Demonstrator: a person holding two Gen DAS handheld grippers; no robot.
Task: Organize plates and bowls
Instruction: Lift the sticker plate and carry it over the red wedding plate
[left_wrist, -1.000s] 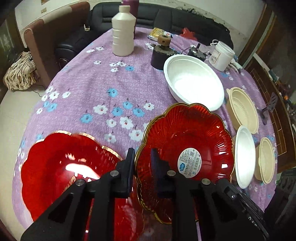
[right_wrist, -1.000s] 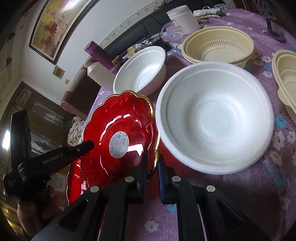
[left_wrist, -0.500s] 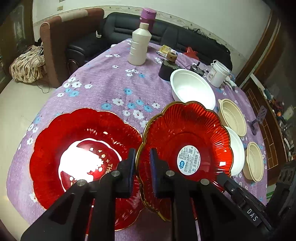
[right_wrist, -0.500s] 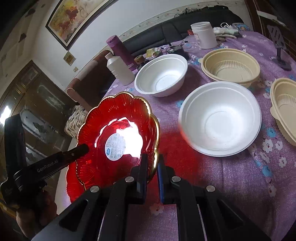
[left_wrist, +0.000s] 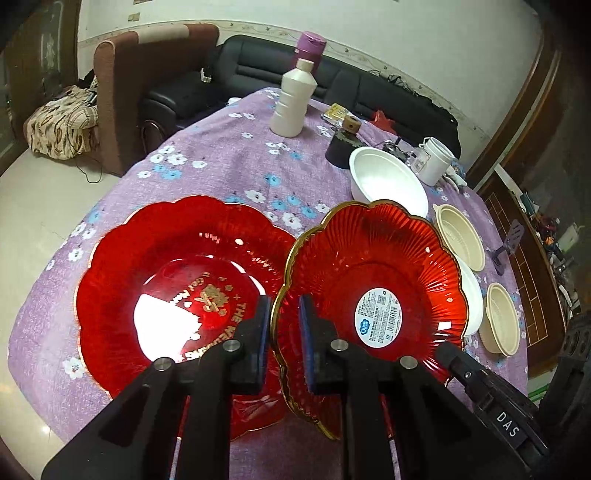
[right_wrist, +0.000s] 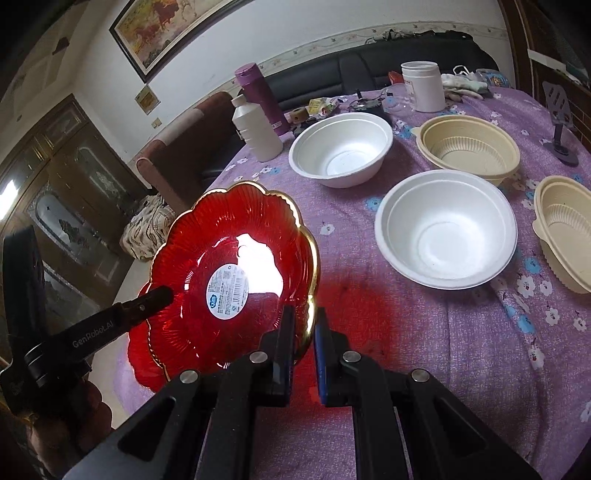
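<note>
A red gold-rimmed plate with a white sticker (left_wrist: 373, 291) (right_wrist: 236, 273) is held in the air, tilted. My left gripper (left_wrist: 283, 332) is shut on its left rim. My right gripper (right_wrist: 303, 332) is shut on its right rim; its body shows in the left wrist view (left_wrist: 491, 402). A second red plate with gold lettering (left_wrist: 177, 295) lies flat on the table, below and left of the held one. Two white bowls (right_wrist: 341, 147) (right_wrist: 445, 229) and two beige bowls (right_wrist: 469, 147) (right_wrist: 565, 232) stand on the table to the right.
The round table has a purple flowered cloth (right_wrist: 424, 350). At its far side stand a white bottle (left_wrist: 293, 99), a purple flask (right_wrist: 260, 96), a white jar (right_wrist: 423, 86) and small clutter. A sofa (left_wrist: 369, 88) and an armchair (left_wrist: 140, 85) lie beyond.
Both grippers have lifted the stickered plate higher and moved it left, toward the lettered plate. The table and bowls now look farther below.
</note>
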